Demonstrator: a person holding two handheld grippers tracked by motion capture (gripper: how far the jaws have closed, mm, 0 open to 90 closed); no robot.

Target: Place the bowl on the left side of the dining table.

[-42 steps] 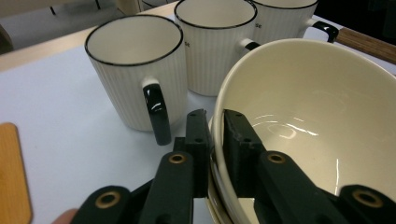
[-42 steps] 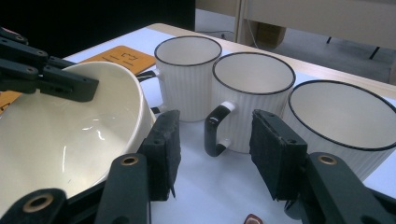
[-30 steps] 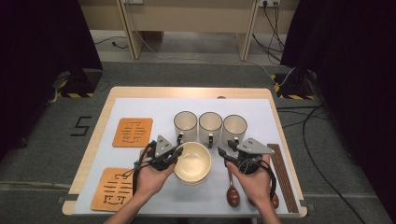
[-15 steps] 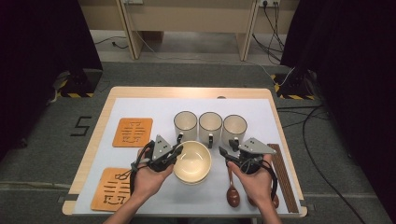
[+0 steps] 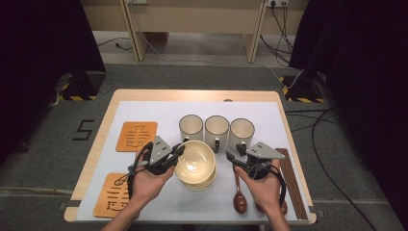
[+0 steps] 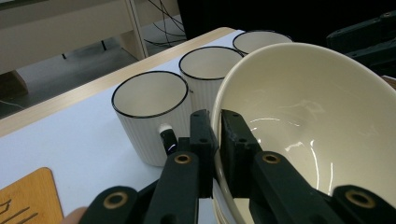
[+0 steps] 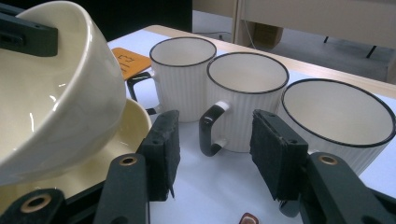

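Now the desk (image 5: pixel 144 108) has three mugs (image 5: pixel 217 129) beyond the hand-held grippers. The left hand-held gripper (image 5: pixel 178 150) is clamped on the rim of the top bowl (image 5: pixel 194 162), tipped up off the bowl below (image 5: pixel 204 184). The right hand-held gripper (image 5: pixel 233 157) waits beside them, jaws apart, holding nothing. Setting the bowl somewhere is left.

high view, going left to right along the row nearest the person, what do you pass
lower orange trivet → left gripper → top bowl → right gripper → dark brown slatted mat
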